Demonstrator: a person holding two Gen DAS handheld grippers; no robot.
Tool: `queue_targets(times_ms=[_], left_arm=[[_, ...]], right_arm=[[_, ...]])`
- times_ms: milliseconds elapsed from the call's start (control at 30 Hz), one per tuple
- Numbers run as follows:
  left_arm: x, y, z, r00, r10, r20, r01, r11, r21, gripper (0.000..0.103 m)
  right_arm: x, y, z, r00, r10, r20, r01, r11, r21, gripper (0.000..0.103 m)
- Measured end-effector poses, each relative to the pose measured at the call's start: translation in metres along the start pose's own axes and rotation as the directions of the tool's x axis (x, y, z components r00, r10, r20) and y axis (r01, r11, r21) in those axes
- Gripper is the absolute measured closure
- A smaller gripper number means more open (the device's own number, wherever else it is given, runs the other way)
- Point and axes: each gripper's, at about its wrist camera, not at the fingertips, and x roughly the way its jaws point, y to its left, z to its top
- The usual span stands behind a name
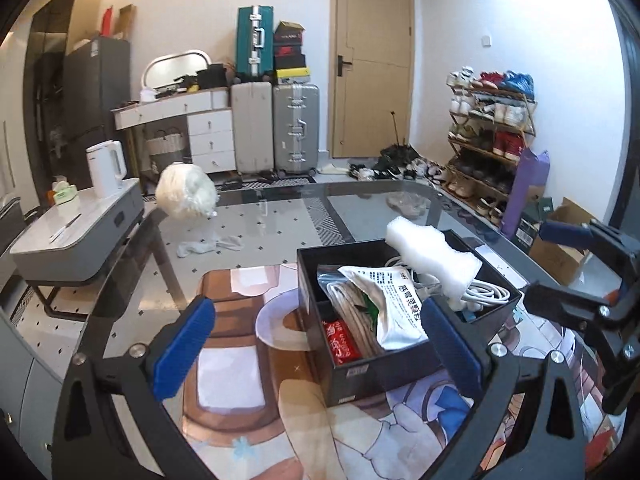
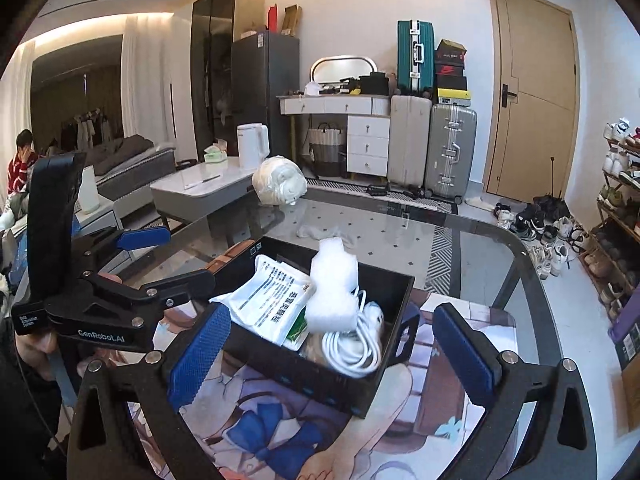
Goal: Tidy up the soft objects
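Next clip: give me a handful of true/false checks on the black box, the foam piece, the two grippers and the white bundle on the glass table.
1. Both grippers are open and hold nothing. True: the left gripper and the right gripper each stand with fingers wide apart.
2. The white foam piece lies flat on the glass table. False: it sticks up out of the black box.
3. The box is empty. False: it holds a coiled white cable and a printed white pouch, among other items.
4. The fluffy white bundle sits at the far edge of the glass table, outside the box. True.
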Motion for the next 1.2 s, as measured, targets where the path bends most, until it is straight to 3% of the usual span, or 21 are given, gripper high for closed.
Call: queue_targets(times_ms=[167, 367, 1200], left_arm=[[-0.009, 0.003, -0.011, 0.999, -0.011, 0.036, 0.013, 0.999, -0.044, 0.000], [-0.013, -0.003, -0.021, 0.998, 0.019, 0.065, -0.017, 0.999, -0.031, 0.000], [-0.015, -0.011, -0.031, 0.994, 0.058, 0.094, -0.057, 0.998, -0.020, 0.000]], right_arm=[[-0.015, 0.004, -0.016, 0.998, -0.014, 0.060, 0.014, 1.000, 0.008, 0.001], [-0.020, -0.003, -0.033, 0.995, -0.029, 0.098, 0.026, 0.999, 0.034, 0.001], [-0.015, 0.007, -0.044, 0.987, -0.043, 0.154, 0.045, 0.999, -0.008, 0.000]])
